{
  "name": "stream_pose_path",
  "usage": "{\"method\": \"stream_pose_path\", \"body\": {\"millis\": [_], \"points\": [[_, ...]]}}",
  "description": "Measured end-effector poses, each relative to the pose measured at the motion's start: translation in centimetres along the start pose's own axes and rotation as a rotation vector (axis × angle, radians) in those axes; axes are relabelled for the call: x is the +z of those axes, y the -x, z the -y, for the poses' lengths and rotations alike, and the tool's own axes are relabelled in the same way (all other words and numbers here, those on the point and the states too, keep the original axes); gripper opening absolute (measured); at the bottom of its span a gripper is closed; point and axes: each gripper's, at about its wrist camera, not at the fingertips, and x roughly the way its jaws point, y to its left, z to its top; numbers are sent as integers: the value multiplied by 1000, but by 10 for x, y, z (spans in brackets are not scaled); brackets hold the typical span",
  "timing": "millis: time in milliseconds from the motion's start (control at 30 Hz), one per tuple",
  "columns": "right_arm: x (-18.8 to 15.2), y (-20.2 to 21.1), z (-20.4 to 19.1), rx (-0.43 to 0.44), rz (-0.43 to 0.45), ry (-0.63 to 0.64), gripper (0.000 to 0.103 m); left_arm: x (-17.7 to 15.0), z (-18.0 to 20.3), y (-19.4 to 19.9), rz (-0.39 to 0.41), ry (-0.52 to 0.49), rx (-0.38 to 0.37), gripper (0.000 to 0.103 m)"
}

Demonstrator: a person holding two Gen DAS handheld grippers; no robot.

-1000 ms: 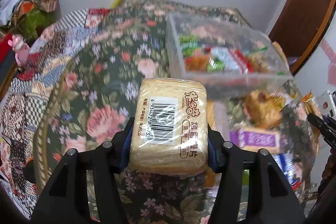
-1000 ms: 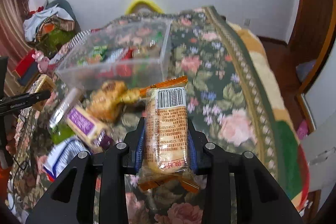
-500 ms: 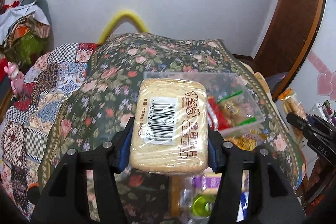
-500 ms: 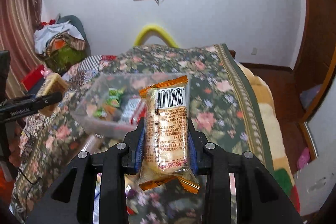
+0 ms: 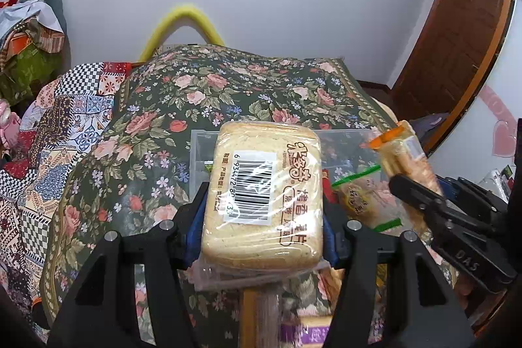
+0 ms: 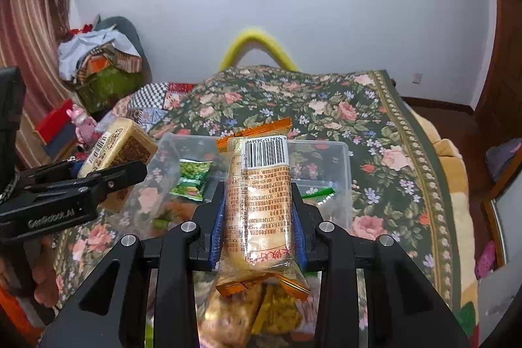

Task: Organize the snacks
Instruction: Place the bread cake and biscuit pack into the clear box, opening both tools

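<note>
Showing in view: two grippers, left gripper (image 5: 262, 211) and right gripper (image 6: 257, 211); one toast pack (image 5: 264, 201); one biscuit pack (image 6: 261, 201); one clear bin (image 6: 339, 158); one green sachet (image 6: 191, 180).

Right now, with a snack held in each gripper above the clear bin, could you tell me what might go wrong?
1. The left gripper and right gripper hang close side by side over the clear bin; they could bump on release.
2. The bread pack is broad; dropped flat, it could bury the small green packet.
3. The orange-ended cracker pack is pinched only at its middle, so it may tip and land outside the bin.
</note>
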Motion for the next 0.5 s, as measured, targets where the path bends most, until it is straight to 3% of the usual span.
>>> {"method": "stream_pose_path", "body": {"millis": [500], "points": [[-3, -53, 6, -30, -153, 8, 31, -5, 7, -71, -128, -43, 21, 57]]}}
